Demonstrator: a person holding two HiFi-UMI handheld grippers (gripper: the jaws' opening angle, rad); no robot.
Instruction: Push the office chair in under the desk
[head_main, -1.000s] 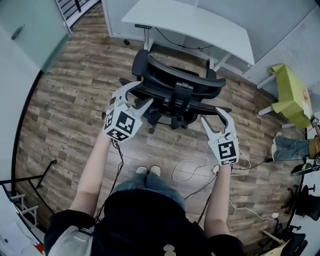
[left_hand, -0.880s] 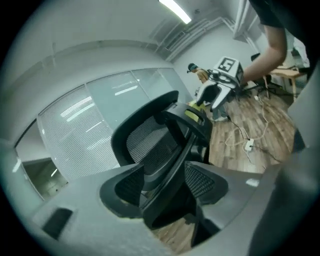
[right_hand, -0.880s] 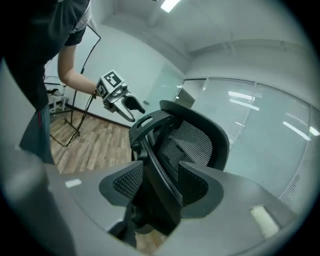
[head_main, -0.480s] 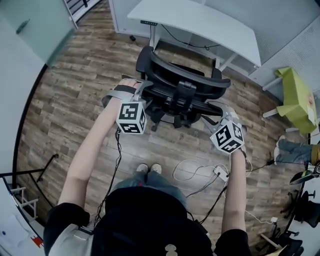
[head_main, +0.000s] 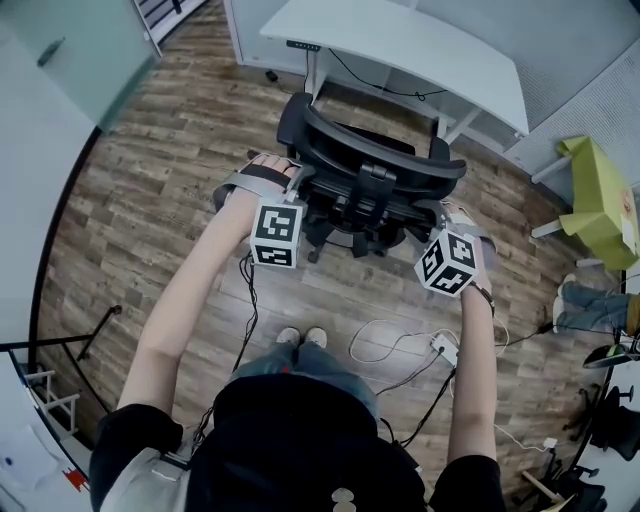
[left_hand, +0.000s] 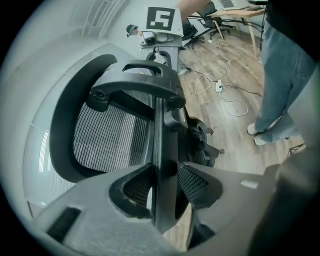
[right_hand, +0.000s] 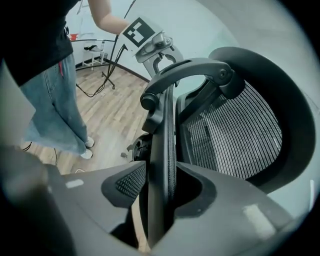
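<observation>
A black mesh office chair (head_main: 370, 165) stands on the wood floor, its seat facing the white desk (head_main: 400, 50), just in front of the desk's edge. My left gripper (head_main: 285, 175) is at the left edge of the chair's back. In the left gripper view the back's frame bar (left_hand: 161, 150) runs between the jaws of the left gripper (left_hand: 162, 185), which are closing and press on it. My right gripper (head_main: 452, 212) is at the right edge. There the frame bar (right_hand: 161, 150) lies between the closing jaws of the right gripper (right_hand: 160, 190), with a thin gap on one side.
White cables (head_main: 395, 345) and a power strip (head_main: 443, 347) lie on the floor behind the chair, near the person's shoes (head_main: 300, 338). A lime-green table (head_main: 600, 195) stands at the right, with another person's legs (head_main: 590, 295) below it. A glass panel (head_main: 60, 50) is at the left.
Both grippers have moved forward from behind the chair to the two side edges of its back and turned inward. Their jaws have narrowed around the frame.
</observation>
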